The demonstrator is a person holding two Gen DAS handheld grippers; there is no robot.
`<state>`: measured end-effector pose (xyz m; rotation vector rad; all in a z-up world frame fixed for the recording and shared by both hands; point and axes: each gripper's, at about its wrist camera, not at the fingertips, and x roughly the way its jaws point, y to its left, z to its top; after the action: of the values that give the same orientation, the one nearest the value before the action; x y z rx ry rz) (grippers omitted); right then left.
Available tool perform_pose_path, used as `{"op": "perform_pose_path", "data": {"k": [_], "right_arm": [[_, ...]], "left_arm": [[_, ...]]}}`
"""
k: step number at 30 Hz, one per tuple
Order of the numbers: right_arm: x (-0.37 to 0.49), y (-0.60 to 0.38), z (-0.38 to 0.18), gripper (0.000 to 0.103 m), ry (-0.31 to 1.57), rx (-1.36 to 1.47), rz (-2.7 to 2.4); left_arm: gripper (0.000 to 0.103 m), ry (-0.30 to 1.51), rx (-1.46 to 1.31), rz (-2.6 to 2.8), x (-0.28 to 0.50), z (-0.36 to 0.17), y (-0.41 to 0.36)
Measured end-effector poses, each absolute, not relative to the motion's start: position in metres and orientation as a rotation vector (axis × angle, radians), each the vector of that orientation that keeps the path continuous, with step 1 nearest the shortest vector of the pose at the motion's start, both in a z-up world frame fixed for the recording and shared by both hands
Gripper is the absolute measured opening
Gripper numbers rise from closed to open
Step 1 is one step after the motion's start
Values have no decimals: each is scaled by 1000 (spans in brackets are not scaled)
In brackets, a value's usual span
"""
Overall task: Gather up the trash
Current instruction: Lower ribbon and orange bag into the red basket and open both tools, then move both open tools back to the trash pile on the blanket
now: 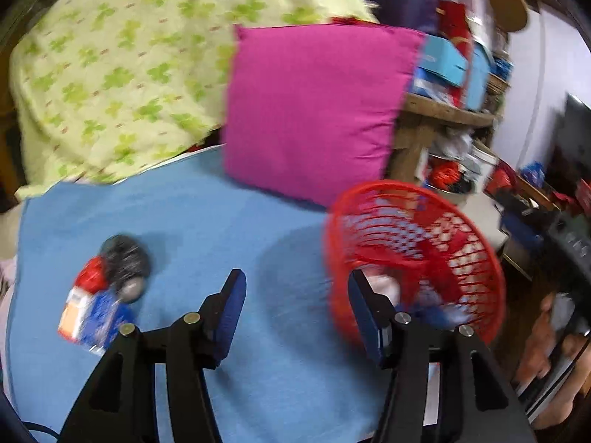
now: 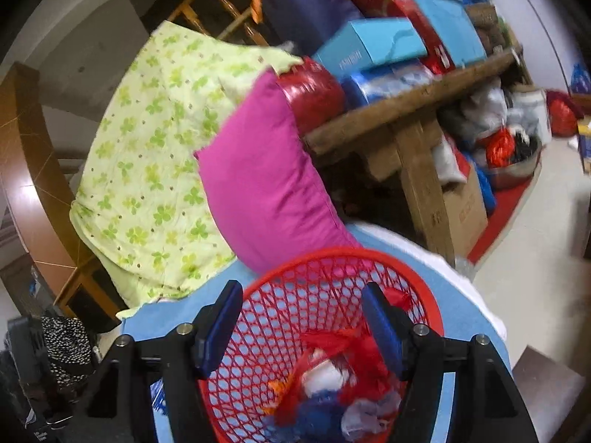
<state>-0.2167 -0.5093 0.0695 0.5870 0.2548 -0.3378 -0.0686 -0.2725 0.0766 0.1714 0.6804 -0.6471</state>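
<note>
Here, setting: blue sheet (image 1: 207, 221) spread over a bed, seen through two blurred fisheye wrist views.
Left gripper (image 1: 297, 288): jaws wide apart, nothing between them, poised over bare blue sheet; blue pads (image 1: 231, 317) facing inward on black arms.
Right gripper (image 2: 301, 301): jaws spread wide as well, clasping nothing, hanging above the open mouth of the red basket (image 2: 373, 254).
Red basket: round plastic mesh, resting on the blue sheet near the bed's right edge; in the left wrist view (image 1: 476, 258) just beside the left gripper's right finger, partly behind it.
Basket contents (image 2: 332, 380): crumpled red, white, blue and orange wrappers heaped at the bottom; individual pieces too blurred to name.
Loose trash (image 1: 92, 306): small pile lying on the sheet left of the left gripper, well apart from the basket; red and orange-and-white packets, a blue wrapper, all touching.
Dark object (image 1: 125, 258): black, roundish, at the top of that pile, against the red packet; too blurred to identify.
Pink pillow (image 1: 314, 110): propped upright at the far end of the sheet, just behind the basket.
Green-patterned quilt (image 1: 110, 74): pale, leaf-printed, bunched to the left of the pillow and touching it.
Wooden shelf (image 2: 406, 103): to the right of the pillow, crowded with blue and red boxes.
</note>
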Motion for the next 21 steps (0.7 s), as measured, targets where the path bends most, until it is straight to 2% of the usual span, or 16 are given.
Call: {"op": "perform_pose_path", "data": {"k": [7,11,16,21], "right_arm": [[-222,-448,98,71,70,403,-312],[-204,-402,107,71,60,311,-209],[-160,-341,98,71,194,270,-15],[-91,-296,54,71,508,351,148]], "left_arm": [[60,681,46,-345,-33,46,-143],[60,718,-64,-168,-10,27,-62],[60,715,-158,-16,4,12,2],[60,728,-187,34,10,-14,23]]}}
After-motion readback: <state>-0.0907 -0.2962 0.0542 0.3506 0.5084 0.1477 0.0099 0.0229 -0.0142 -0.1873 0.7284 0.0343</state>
